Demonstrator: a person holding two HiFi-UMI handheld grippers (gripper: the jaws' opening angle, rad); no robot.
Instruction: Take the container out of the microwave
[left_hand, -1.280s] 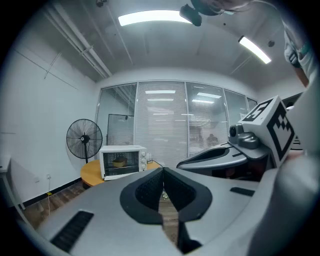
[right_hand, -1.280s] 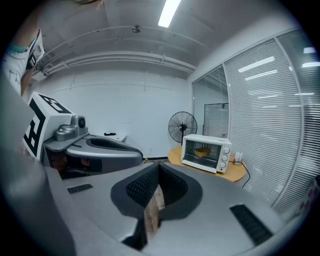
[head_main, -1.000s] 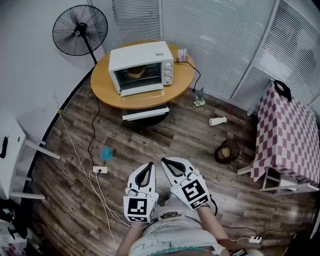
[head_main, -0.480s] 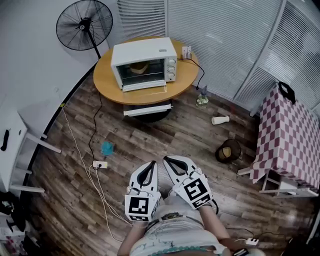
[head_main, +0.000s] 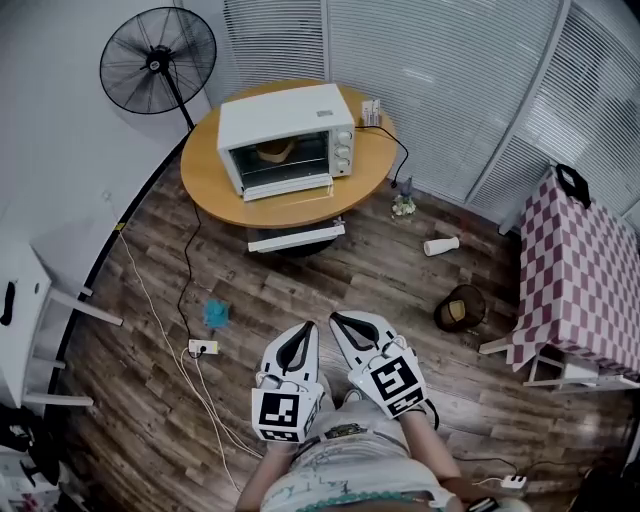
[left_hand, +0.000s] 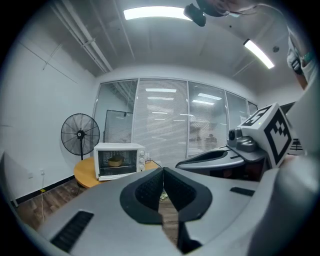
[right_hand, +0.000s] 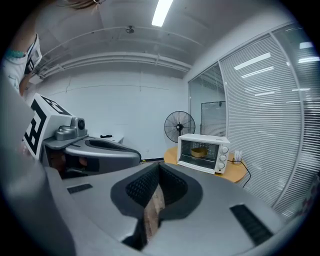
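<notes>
Microwave (head_main: 288, 140) near table (head_main: 300, 207) edge, container (head_main: 272, 150) inside; wood floor (head_main: 320, 285) between it and left tool (head_main: 302, 327), right tool (head_main: 336, 319), both clenched.

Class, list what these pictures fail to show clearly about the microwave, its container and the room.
Container, head view: too small, dimmed by the microwave door glass; contents unclear.
Knobs, every view: markings too small.
Checkered table, head view: cut off by the right edge.
</notes>
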